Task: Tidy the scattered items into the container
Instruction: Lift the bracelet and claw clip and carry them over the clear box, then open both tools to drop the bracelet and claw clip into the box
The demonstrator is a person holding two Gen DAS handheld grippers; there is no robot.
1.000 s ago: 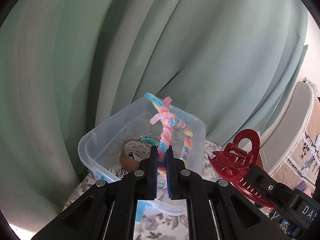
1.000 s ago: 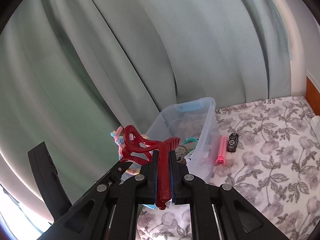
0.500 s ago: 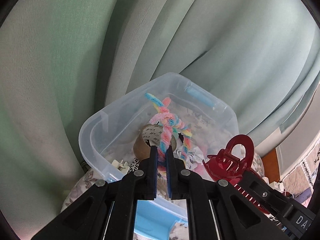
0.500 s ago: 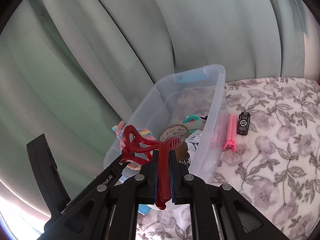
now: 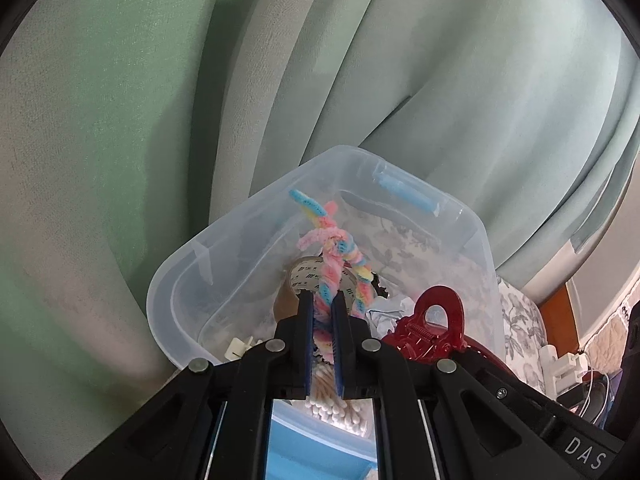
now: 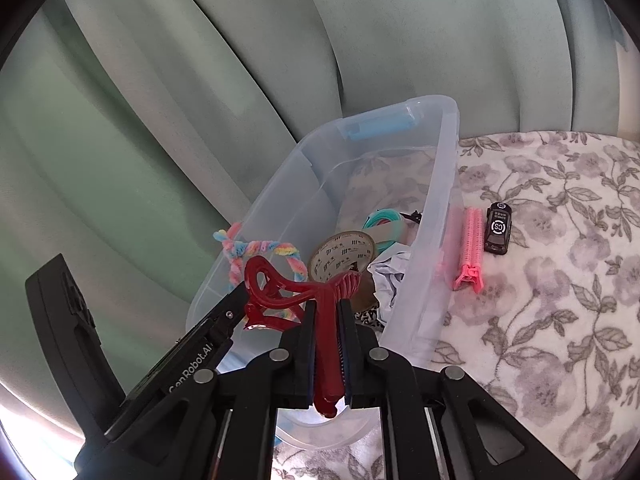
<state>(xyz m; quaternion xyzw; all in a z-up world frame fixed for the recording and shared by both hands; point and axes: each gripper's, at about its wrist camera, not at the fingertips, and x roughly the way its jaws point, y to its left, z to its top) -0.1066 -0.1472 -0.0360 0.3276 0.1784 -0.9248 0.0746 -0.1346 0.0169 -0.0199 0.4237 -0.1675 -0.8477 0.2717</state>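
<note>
Both hands poised over the near end of the clear plastic container point(image 6: 448, 184), each claw loaded.

Left gripper point(image 5: 322, 320): jaws pinched nearly together on a twisted rainbow pipe cleaner point(image 5: 332, 256). It is held by its lower stem, so the knotted upper part stands up above the pads and sits over the bin's interior. That hold looks chosen so a simple release drops it straight in.

Right gripper point(image 6: 325, 322): jaws closed tight on a dark red hair claw clip point(image 6: 288, 284). It is gripped along one flat handle leg, the looped end and teeth jutting out to the left. The clip hangs above the near edge of the container, just beside the left gripper.

Already inside: a roll of tape point(image 6: 343, 254) standing on edge, a teal ring point(image 6: 384, 220), crumpled paper point(image 6: 390, 272), cotton swabs point(image 5: 336, 400) at the near wall.

Still out on the floral cloth point(image 6: 560, 300), right of the bin: a pink comb-like clip point(image 6: 470, 248) close to the wall, and a small black toy car point(image 6: 498, 228) just beyond it.

Judgement: carry phase done; both items positioned for release. Two pieces left to collect after that.
</note>
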